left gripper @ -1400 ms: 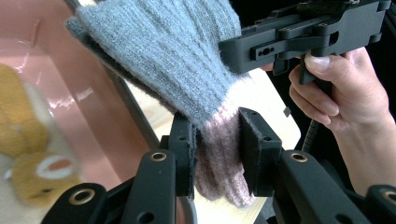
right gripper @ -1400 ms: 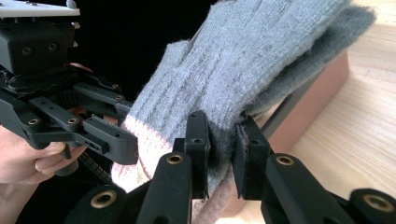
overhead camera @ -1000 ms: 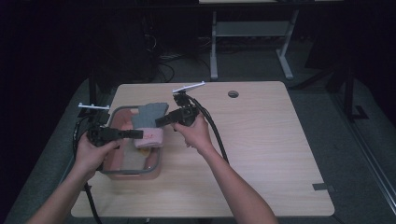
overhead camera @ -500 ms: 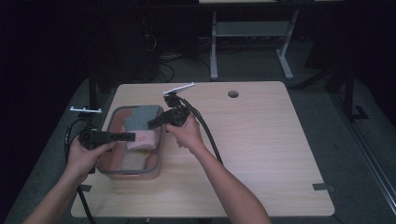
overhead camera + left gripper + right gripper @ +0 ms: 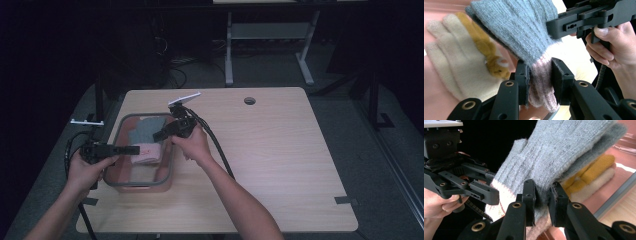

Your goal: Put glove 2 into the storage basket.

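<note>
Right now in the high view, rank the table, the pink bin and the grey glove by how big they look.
1. Table, largest.
2. Pink bin.
3. Grey glove, smallest; both hand-held grippers partly cover it.

High view: set above the person's side, facing forward and down; the whole wooden table (image 5: 280,150) is taken in from a distance, with the pink tray (image 5: 142,186) at its left part and dark floor beyond.

Left gripper view: carried on the left gripper (image 5: 539,75), aimed along its jaws at very close range toward the grey knitted glove (image 5: 521,30); the right gripper (image 5: 589,18) is seen opposite.

Right gripper view: carried on the right gripper (image 5: 542,195), likewise very near, facing the reverse way; the left gripper (image 5: 461,182) is seen across the same glove (image 5: 564,152).

Shared by all three: glove, tray, both grippers.
</note>
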A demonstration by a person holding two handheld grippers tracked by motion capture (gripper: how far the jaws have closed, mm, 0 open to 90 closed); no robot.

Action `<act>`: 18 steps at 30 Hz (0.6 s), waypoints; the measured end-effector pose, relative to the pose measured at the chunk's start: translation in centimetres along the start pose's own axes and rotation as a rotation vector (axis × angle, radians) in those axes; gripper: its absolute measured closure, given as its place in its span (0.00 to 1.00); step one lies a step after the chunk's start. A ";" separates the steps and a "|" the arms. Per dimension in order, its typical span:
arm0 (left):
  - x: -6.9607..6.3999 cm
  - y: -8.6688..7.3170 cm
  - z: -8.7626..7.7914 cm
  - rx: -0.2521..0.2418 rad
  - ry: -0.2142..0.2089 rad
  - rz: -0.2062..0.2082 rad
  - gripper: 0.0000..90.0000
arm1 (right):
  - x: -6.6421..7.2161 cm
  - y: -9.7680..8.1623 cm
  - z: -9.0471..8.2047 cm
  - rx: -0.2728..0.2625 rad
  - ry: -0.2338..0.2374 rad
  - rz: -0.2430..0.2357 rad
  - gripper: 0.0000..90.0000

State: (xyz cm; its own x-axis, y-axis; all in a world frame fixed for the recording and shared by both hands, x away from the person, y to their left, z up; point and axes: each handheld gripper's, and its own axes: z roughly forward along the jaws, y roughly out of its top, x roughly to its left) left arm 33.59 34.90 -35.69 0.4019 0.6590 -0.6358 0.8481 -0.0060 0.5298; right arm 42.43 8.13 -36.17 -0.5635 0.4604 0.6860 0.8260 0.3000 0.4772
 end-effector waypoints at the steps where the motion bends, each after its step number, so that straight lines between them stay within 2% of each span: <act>1: 0.1 0.0 0.0 0.001 0.000 0.000 0.77 | 0.0 0.0 0.1 0.003 -0.004 0.000 0.85; 15: 1.6 -0.8 0.1 0.006 0.017 -0.035 0.77 | -0.4 0.1 1.9 0.035 -0.016 0.012 0.85; 17: 1.8 -0.9 0.2 0.024 0.030 -0.037 0.77 | -0.4 0.1 2.1 0.040 -0.018 0.012 0.85; 18: 1.9 -1.0 0.3 0.029 0.037 -0.036 0.77 | -0.5 0.0 2.4 0.061 -0.032 0.009 0.84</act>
State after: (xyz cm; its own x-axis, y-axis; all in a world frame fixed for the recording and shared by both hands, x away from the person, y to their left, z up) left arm 33.59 35.97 -37.59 0.3584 0.6864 -0.6328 0.8716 -0.0032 0.4902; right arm 42.78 9.92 -37.88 -0.5560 0.4895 0.6717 0.8310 0.3456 0.4360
